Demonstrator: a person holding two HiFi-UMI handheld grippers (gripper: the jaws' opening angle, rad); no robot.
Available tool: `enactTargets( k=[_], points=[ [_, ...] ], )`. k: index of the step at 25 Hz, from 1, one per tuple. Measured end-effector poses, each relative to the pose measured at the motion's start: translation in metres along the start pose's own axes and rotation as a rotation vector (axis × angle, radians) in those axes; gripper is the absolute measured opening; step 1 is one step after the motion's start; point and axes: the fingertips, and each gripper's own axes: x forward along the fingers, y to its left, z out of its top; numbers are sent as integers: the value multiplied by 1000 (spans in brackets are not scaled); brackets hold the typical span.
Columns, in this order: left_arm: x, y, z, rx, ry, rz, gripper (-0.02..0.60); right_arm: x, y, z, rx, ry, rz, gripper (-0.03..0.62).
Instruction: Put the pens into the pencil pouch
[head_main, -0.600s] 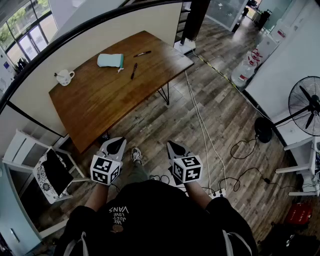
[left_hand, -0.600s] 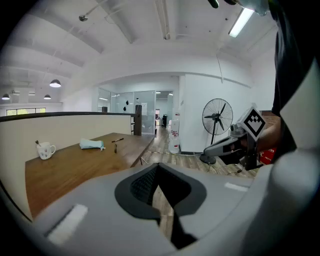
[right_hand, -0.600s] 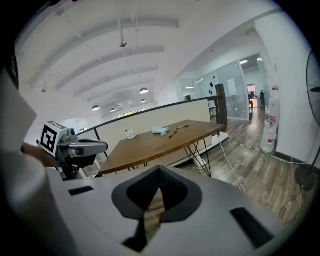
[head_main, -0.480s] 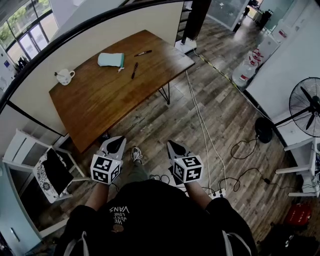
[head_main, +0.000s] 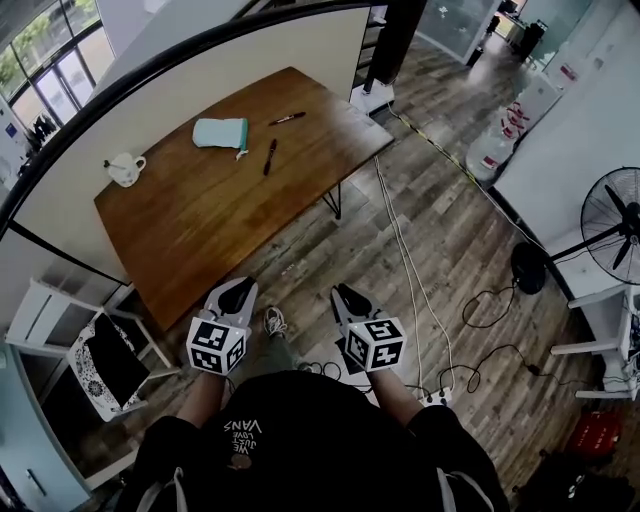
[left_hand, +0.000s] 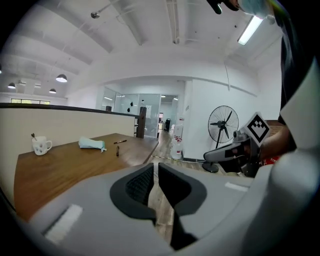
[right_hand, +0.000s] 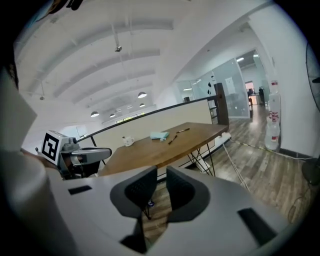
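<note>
While the person stands on the plank floor (head_main: 450, 230) well apart from the table (head_main: 200, 230), no part of the task is yet done. Both pens lie loose on the tabletop toward its far end. The black pen (head_main: 270, 157) lies near the pencil pouch (head_main: 219, 133), and the second pen (head_main: 287, 119) lies a little farther off, toward the table's corner. Neither pen touches the pouch, and neither is inside it. The pouch, a pale teal bag, lies flat on the wood; whether its mouth is open cannot be told at this range. A cup (head_main: 124, 168) stands near the opposite edge and plays no part. The left gripper (head_main: 236, 292) and the right gripper (head_main: 347, 297) are held side by side in front of the body, over the floor, angled slightly downward toward the table. In each gripper view the two jaws stand drawn together with only a thin slit between the pads, and nothing lies in that slit, so both grippers are empty. Judged from this layout, everything is left to do: the approach to the table, the opening of the jaws, and a grasp on each pen in turn. One gripper will probably need to steady or spread the pouch before both pens are inserted.
</note>
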Motion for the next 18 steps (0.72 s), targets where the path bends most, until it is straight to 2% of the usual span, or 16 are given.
enactTargets(
  k=[3, 5, 6, 7, 18],
  points=[
    [15, 17, 4, -15, 5, -9, 18, 23, -7, 12, 21, -4, -3, 41],
    [25, 31, 7, -30, 12, -11, 48, 40, -11, 19, 38, -2, 0, 133],
    [31, 38, 8, -38, 15, -12, 95, 49, -13, 23, 43, 1, 1, 133],
    [37, 46, 10, -44, 17, -13, 112, 58, -15, 28, 46, 4, 2, 133],
    [93, 143, 35, -83, 36, 8, 112, 162, -39, 76, 52, 65, -65, 132]
  ],
)
